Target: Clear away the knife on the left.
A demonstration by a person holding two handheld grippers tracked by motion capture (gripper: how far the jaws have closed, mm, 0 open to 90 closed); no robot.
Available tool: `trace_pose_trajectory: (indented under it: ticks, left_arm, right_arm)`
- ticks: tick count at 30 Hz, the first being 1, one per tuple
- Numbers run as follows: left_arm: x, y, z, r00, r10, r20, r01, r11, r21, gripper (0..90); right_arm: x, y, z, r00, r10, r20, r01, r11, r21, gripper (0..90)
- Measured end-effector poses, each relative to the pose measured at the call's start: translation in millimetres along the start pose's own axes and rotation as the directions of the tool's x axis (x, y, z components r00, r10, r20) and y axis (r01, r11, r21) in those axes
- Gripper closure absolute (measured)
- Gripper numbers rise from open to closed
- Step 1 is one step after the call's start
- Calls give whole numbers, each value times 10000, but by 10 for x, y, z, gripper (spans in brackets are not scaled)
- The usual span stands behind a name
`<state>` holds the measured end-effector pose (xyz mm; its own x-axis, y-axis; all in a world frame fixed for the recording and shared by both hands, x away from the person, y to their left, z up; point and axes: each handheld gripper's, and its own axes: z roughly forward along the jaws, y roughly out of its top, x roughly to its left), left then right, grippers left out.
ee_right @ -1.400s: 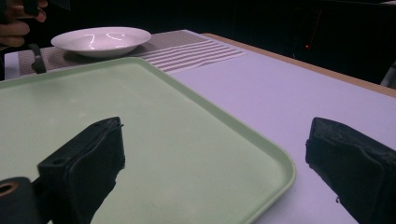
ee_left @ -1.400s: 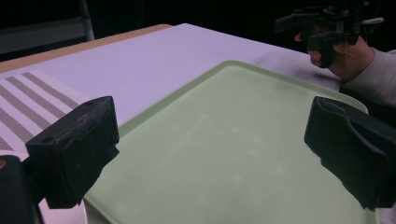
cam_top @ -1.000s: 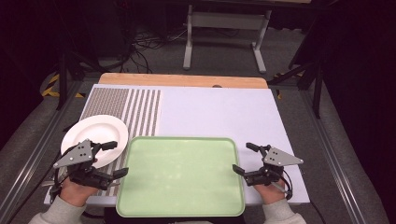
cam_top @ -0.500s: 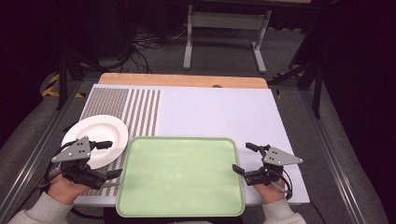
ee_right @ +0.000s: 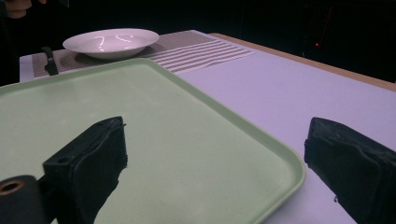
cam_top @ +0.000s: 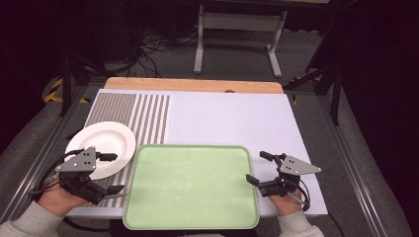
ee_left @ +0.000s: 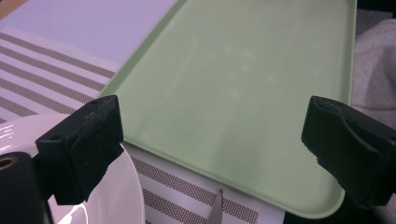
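Note:
An empty pale green tray [cam_top: 190, 185] lies at the table's front middle. Left of it, a white plate [cam_top: 101, 145] rests on a striped placemat [cam_top: 143, 113]. My left gripper [cam_top: 114, 173] is open at the tray's left edge, one jaw over the plate's rim, the other near the tray's front left corner. In the left gripper view, its jaws [ee_left: 212, 121] frame the tray [ee_left: 243, 84], with the plate [ee_left: 116, 196] at lower left. At the tray's right edge, my right gripper [cam_top: 255, 167] stands open; in the right gripper view [ee_right: 217, 140], the tray's corner [ee_right: 196, 154] lies between its jaws.
A grey pointed blade tip [ee_left: 215, 210] lies on the placemat in front of the plate; a dark handle [ee_right: 49, 60] stands beside the tray's far edge. The pale purple table top [cam_top: 227, 118] stretches behind the tray to a wooden strip [cam_top: 192, 85].
My left gripper has slid a little to the left and toward the front edge. The right gripper, tray and plate have stayed put.

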<state>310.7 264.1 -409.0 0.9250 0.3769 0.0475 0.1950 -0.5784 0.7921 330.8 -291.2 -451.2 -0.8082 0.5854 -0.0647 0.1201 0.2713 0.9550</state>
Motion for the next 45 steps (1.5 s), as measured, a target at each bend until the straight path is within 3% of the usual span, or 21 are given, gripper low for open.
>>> trace_pose_trajectory:
  ticks: [7,9,12,15,19,22,23,26,29,33,38,43,45]
  left_arm:
    - [5,-11,-27,9994,341,61,-346,9949,949,97]
    - [11,-16,-36,9992,398,-21,-391,9896,1386,104]
    - [22,-21,-43,9975,651,-286,-567,9710,2324,122]
    - [39,-34,-65,9982,579,-120,-531,9666,2508,133]
    - [62,-58,-89,9983,577,81,-575,9535,2959,141]
    - [79,-98,-94,9981,586,174,-610,9377,3421,142]
    - [86,-114,-95,9977,672,124,-671,9287,3648,142]
    - [96,-151,-101,9979,649,38,-610,9145,4001,141]
    - [101,-177,-105,9961,869,-157,-699,8843,4617,161]
    - [111,-218,-108,9967,810,-50,-684,8721,4845,178]
    - [142,-280,-102,9984,554,145,-547,8494,5249,186]
    - [188,-338,-112,9996,-13,277,-140,8406,5414,190]
    - [200,-357,-116,9994,-22,331,-164,8359,5486,207]
  right_arm:
    - [8,-3,16,9999,-26,-105,27,10000,89,64]
    - [13,-4,15,9999,-31,-112,33,9999,96,65]
    - [18,-10,19,9999,4,-143,-3,10000,98,64]
    - [22,-11,27,9998,-4,-179,6,9999,100,64]
    - [24,-12,28,9998,15,-181,-13,10000,92,64]
    - [25,-14,32,9998,32,-178,-30,10000,90,64]
    - [26,-14,33,9998,33,-179,-32,9999,95,64]
    - [26,-16,36,9998,24,-194,-22,9999,108,64]
    - [21,-23,39,9997,80,-216,-77,9999,153,63]
    - [15,-29,39,9996,156,-255,-154,9998,81,63]
    - [16,-30,44,9994,167,-287,-164,9998,92,63]
    - [-1,-32,37,9977,459,-492,-461,9989,-15,64]
    - [-7,-31,32,9976,487,-494,-491,9988,-80,64]
